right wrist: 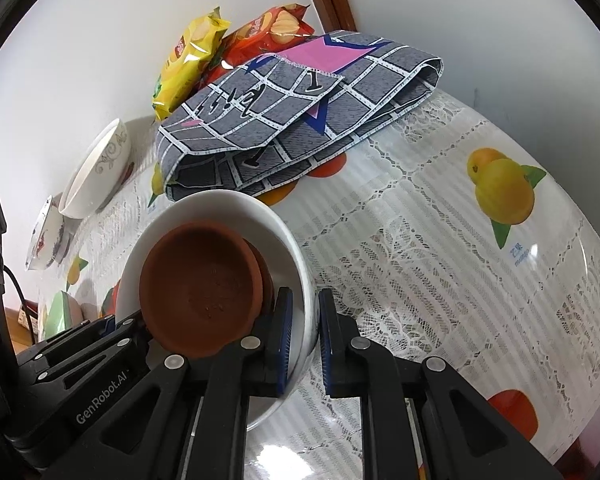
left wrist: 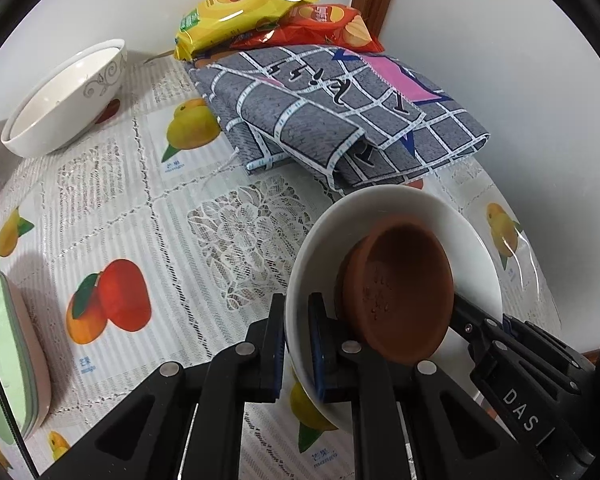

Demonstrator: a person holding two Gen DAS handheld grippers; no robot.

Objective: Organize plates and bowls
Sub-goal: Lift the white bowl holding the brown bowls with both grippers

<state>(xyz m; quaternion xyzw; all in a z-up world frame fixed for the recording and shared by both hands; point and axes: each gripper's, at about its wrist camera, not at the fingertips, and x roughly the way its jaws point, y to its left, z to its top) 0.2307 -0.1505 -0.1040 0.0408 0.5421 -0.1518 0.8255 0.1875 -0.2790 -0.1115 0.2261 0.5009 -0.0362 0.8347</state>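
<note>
A white bowl point(left wrist: 400, 216) with a brown clay dish point(left wrist: 400, 292) inside it is held tilted above the table by both grippers. My left gripper point(left wrist: 296, 344) is shut on the bowl's left rim. My right gripper point(right wrist: 306, 344) is shut on the opposite rim of the same white bowl point(right wrist: 228, 204); the clay dish point(right wrist: 200, 276) leans inside it. The other gripper shows at the bowl's far side in each view. A white patterned bowl point(left wrist: 60, 100) sits far left on the table, also in the right wrist view point(right wrist: 100, 168).
A folded grey checked cloth point(left wrist: 332, 120) lies behind the held bowl, with yellow and red snack bags point(left wrist: 244, 8) against the wall. A smaller decorated bowl point(right wrist: 46, 240) stands at the left. A green-and-pink case point(left wrist: 8, 356) lies at the left edge. The fruit-print tablecloth point(left wrist: 140, 220) covers the table.
</note>
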